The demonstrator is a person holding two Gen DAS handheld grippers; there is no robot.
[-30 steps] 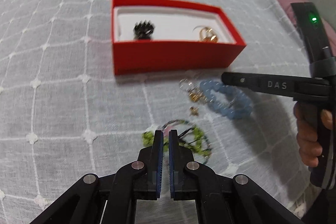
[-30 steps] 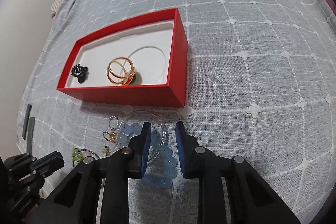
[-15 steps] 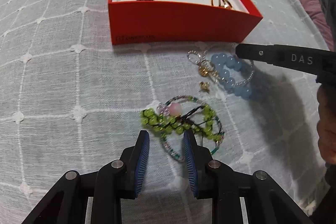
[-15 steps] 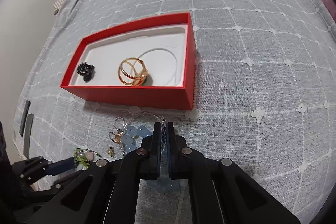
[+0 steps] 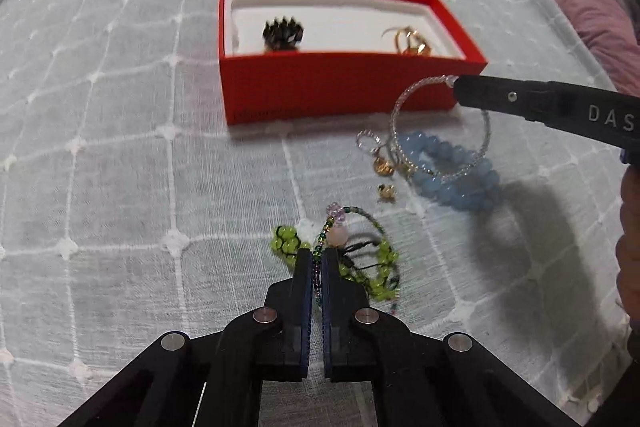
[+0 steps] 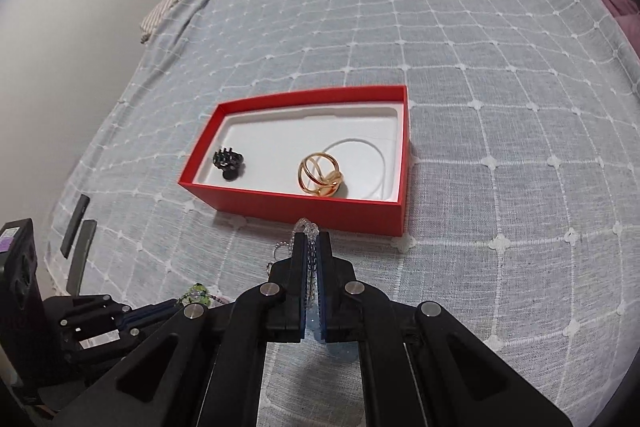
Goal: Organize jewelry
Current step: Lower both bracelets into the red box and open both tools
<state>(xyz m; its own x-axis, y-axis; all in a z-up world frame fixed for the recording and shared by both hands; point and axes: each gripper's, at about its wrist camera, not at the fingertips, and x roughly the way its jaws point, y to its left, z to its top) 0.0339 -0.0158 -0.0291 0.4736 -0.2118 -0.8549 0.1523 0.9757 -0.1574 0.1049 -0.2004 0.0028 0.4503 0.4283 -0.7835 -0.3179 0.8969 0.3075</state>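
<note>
Left gripper [image 5: 317, 259] has its black jaws pressed together on a thin strand of tiny multicoloured seed beads [image 5: 317, 277], part of a tangle with a pink round bead and glossy lime-green beads [image 5: 360, 259] on black cord, lying on the cloth. Just beyond: a small gold charm [image 5: 386, 191], a gold-and-clear looped piece [image 5: 378, 157], and a chunky bracelet of matte pale-blue round beads [image 5: 456, 171], flat on the cover. Right gripper [image 6: 311, 247], jaws also closed, pinches a thin clear-beaded bangle [image 5: 400, 115] by its top edge; the hoop hangs tilted, with its lower edge over the blue beads (touching or not, can't tell). A hand [image 5: 630, 255] shows at the right edge of the left view. Surface is a bed with a grey woven cover [image 6: 480, 67], white stitched grid, small floral knots at the crossings; striped fabric at the far edge, a pale wall to the left. Beyond the loose pieces sits an open red cardboard box [image 6: 304, 205] with a white moulded liner. Inside it: a black spiky cluster piece [image 6: 228, 163] on the left, a gold interlocked-hoop ring [image 6: 320, 175] towards the right.
</note>
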